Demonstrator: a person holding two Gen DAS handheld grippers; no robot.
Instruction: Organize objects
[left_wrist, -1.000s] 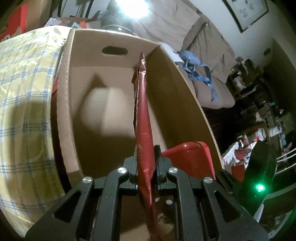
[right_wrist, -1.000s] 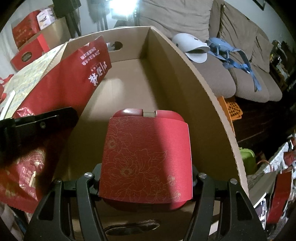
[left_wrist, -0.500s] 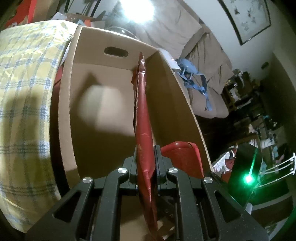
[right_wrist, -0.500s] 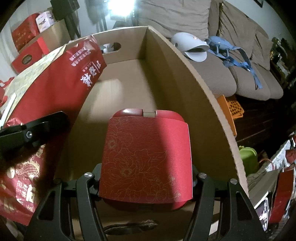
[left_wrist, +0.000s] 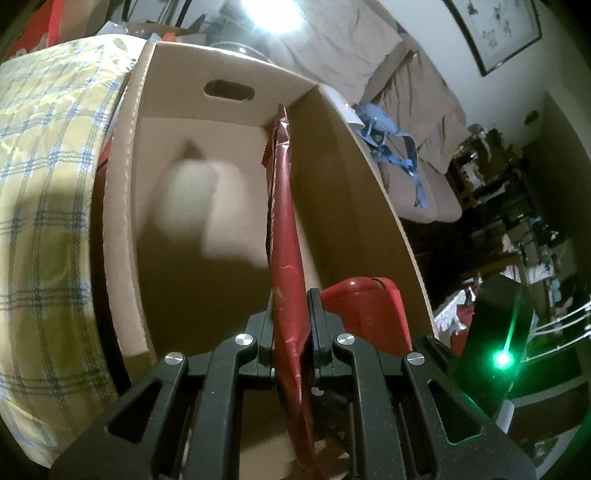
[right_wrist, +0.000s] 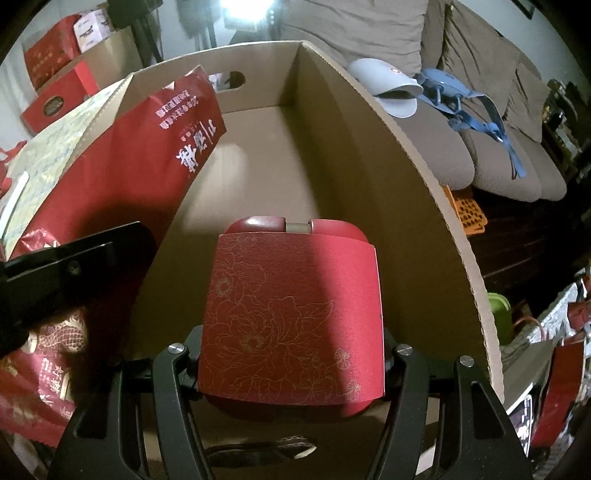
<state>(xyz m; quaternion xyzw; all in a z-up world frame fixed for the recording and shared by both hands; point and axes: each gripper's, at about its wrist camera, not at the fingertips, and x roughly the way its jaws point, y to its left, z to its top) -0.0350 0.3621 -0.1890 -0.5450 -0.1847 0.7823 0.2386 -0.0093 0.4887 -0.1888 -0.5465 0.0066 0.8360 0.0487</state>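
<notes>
My left gripper (left_wrist: 290, 328) is shut on a flat red foil packet (left_wrist: 286, 240), seen edge-on and reaching into a large open cardboard box (left_wrist: 122, 221). From the right wrist view the same red packet (right_wrist: 147, 155) with white and gold lettering leans over the box's left wall (right_wrist: 110, 96), the left gripper's black body beside it. My right gripper (right_wrist: 291, 354) is shut on a red case with a gold flower sleeve (right_wrist: 291, 314), held inside the box near its front end. That red case (left_wrist: 365, 314) shows to the right of the packet in the left wrist view.
A yellow checked cloth (left_wrist: 44, 184) lies left of the box. A beige sofa (right_wrist: 480, 140) on the right carries a pale cap (right_wrist: 388, 88) and blue straps (right_wrist: 472, 107). Red gift boxes (right_wrist: 55, 85) stand at the back left. Clutter fills the dim right side.
The red packet has swung further over the box's left wall and inward. The left wrist view has shifted slightly. The right gripper and its red case have stayed still.
</notes>
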